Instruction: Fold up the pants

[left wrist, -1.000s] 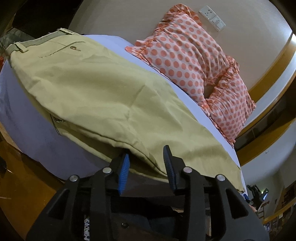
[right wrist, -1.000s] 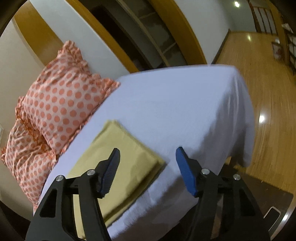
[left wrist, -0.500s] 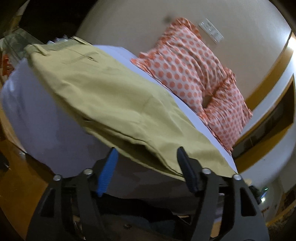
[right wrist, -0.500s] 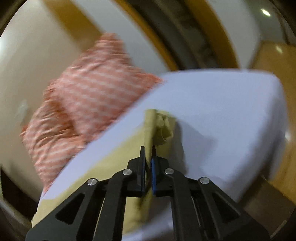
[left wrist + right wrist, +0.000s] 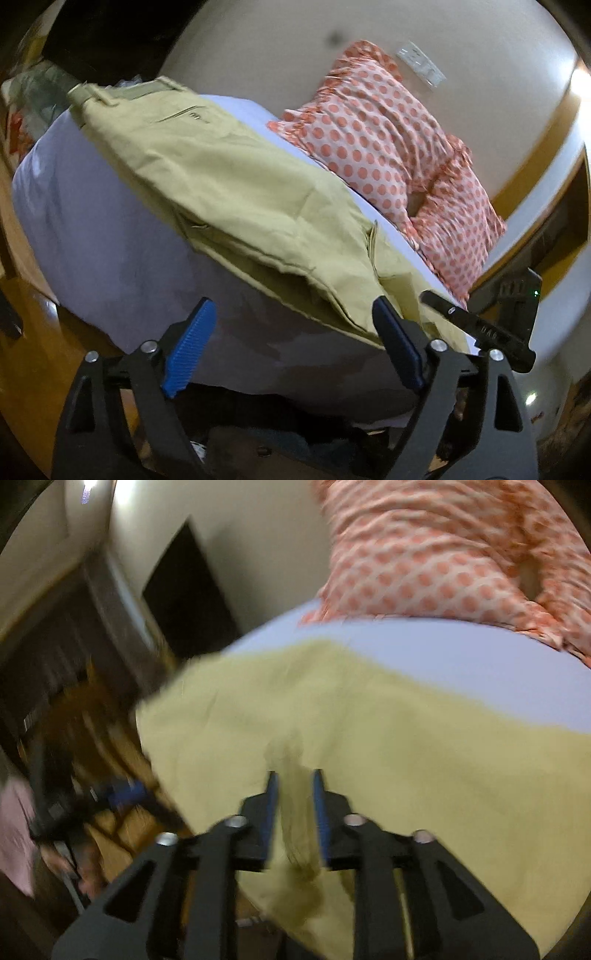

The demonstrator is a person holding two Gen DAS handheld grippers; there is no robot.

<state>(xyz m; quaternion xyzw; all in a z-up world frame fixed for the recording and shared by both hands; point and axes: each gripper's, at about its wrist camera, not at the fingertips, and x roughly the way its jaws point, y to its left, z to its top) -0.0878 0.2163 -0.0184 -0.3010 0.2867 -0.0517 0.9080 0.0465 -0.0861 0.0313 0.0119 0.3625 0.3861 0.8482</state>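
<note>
Right hand-held gripper (image 5: 294, 805): jaws narrowly apart, a dark fold of the pants (image 5: 388, 746) pinched up between them. Khaki cloth spread over the white bed (image 5: 461, 657). Dotted pillow (image 5: 424, 554) behind. View blurred.

Khaki-yellow pants (image 5: 236, 192), lavender bedsheet (image 5: 92, 236), orange polka-dot pillows (image 5: 373, 125)

Polka-dot pillows (image 5: 391, 147) lean against a cream wall (image 5: 266, 48) above a wooden floor (image 5: 26, 354).

You see two polka-dot pillows (image 5: 388, 147) leaning against the wall; a white bedsheet (image 5: 110, 240) beneath; a wall socket (image 5: 421, 66) above them.
</note>
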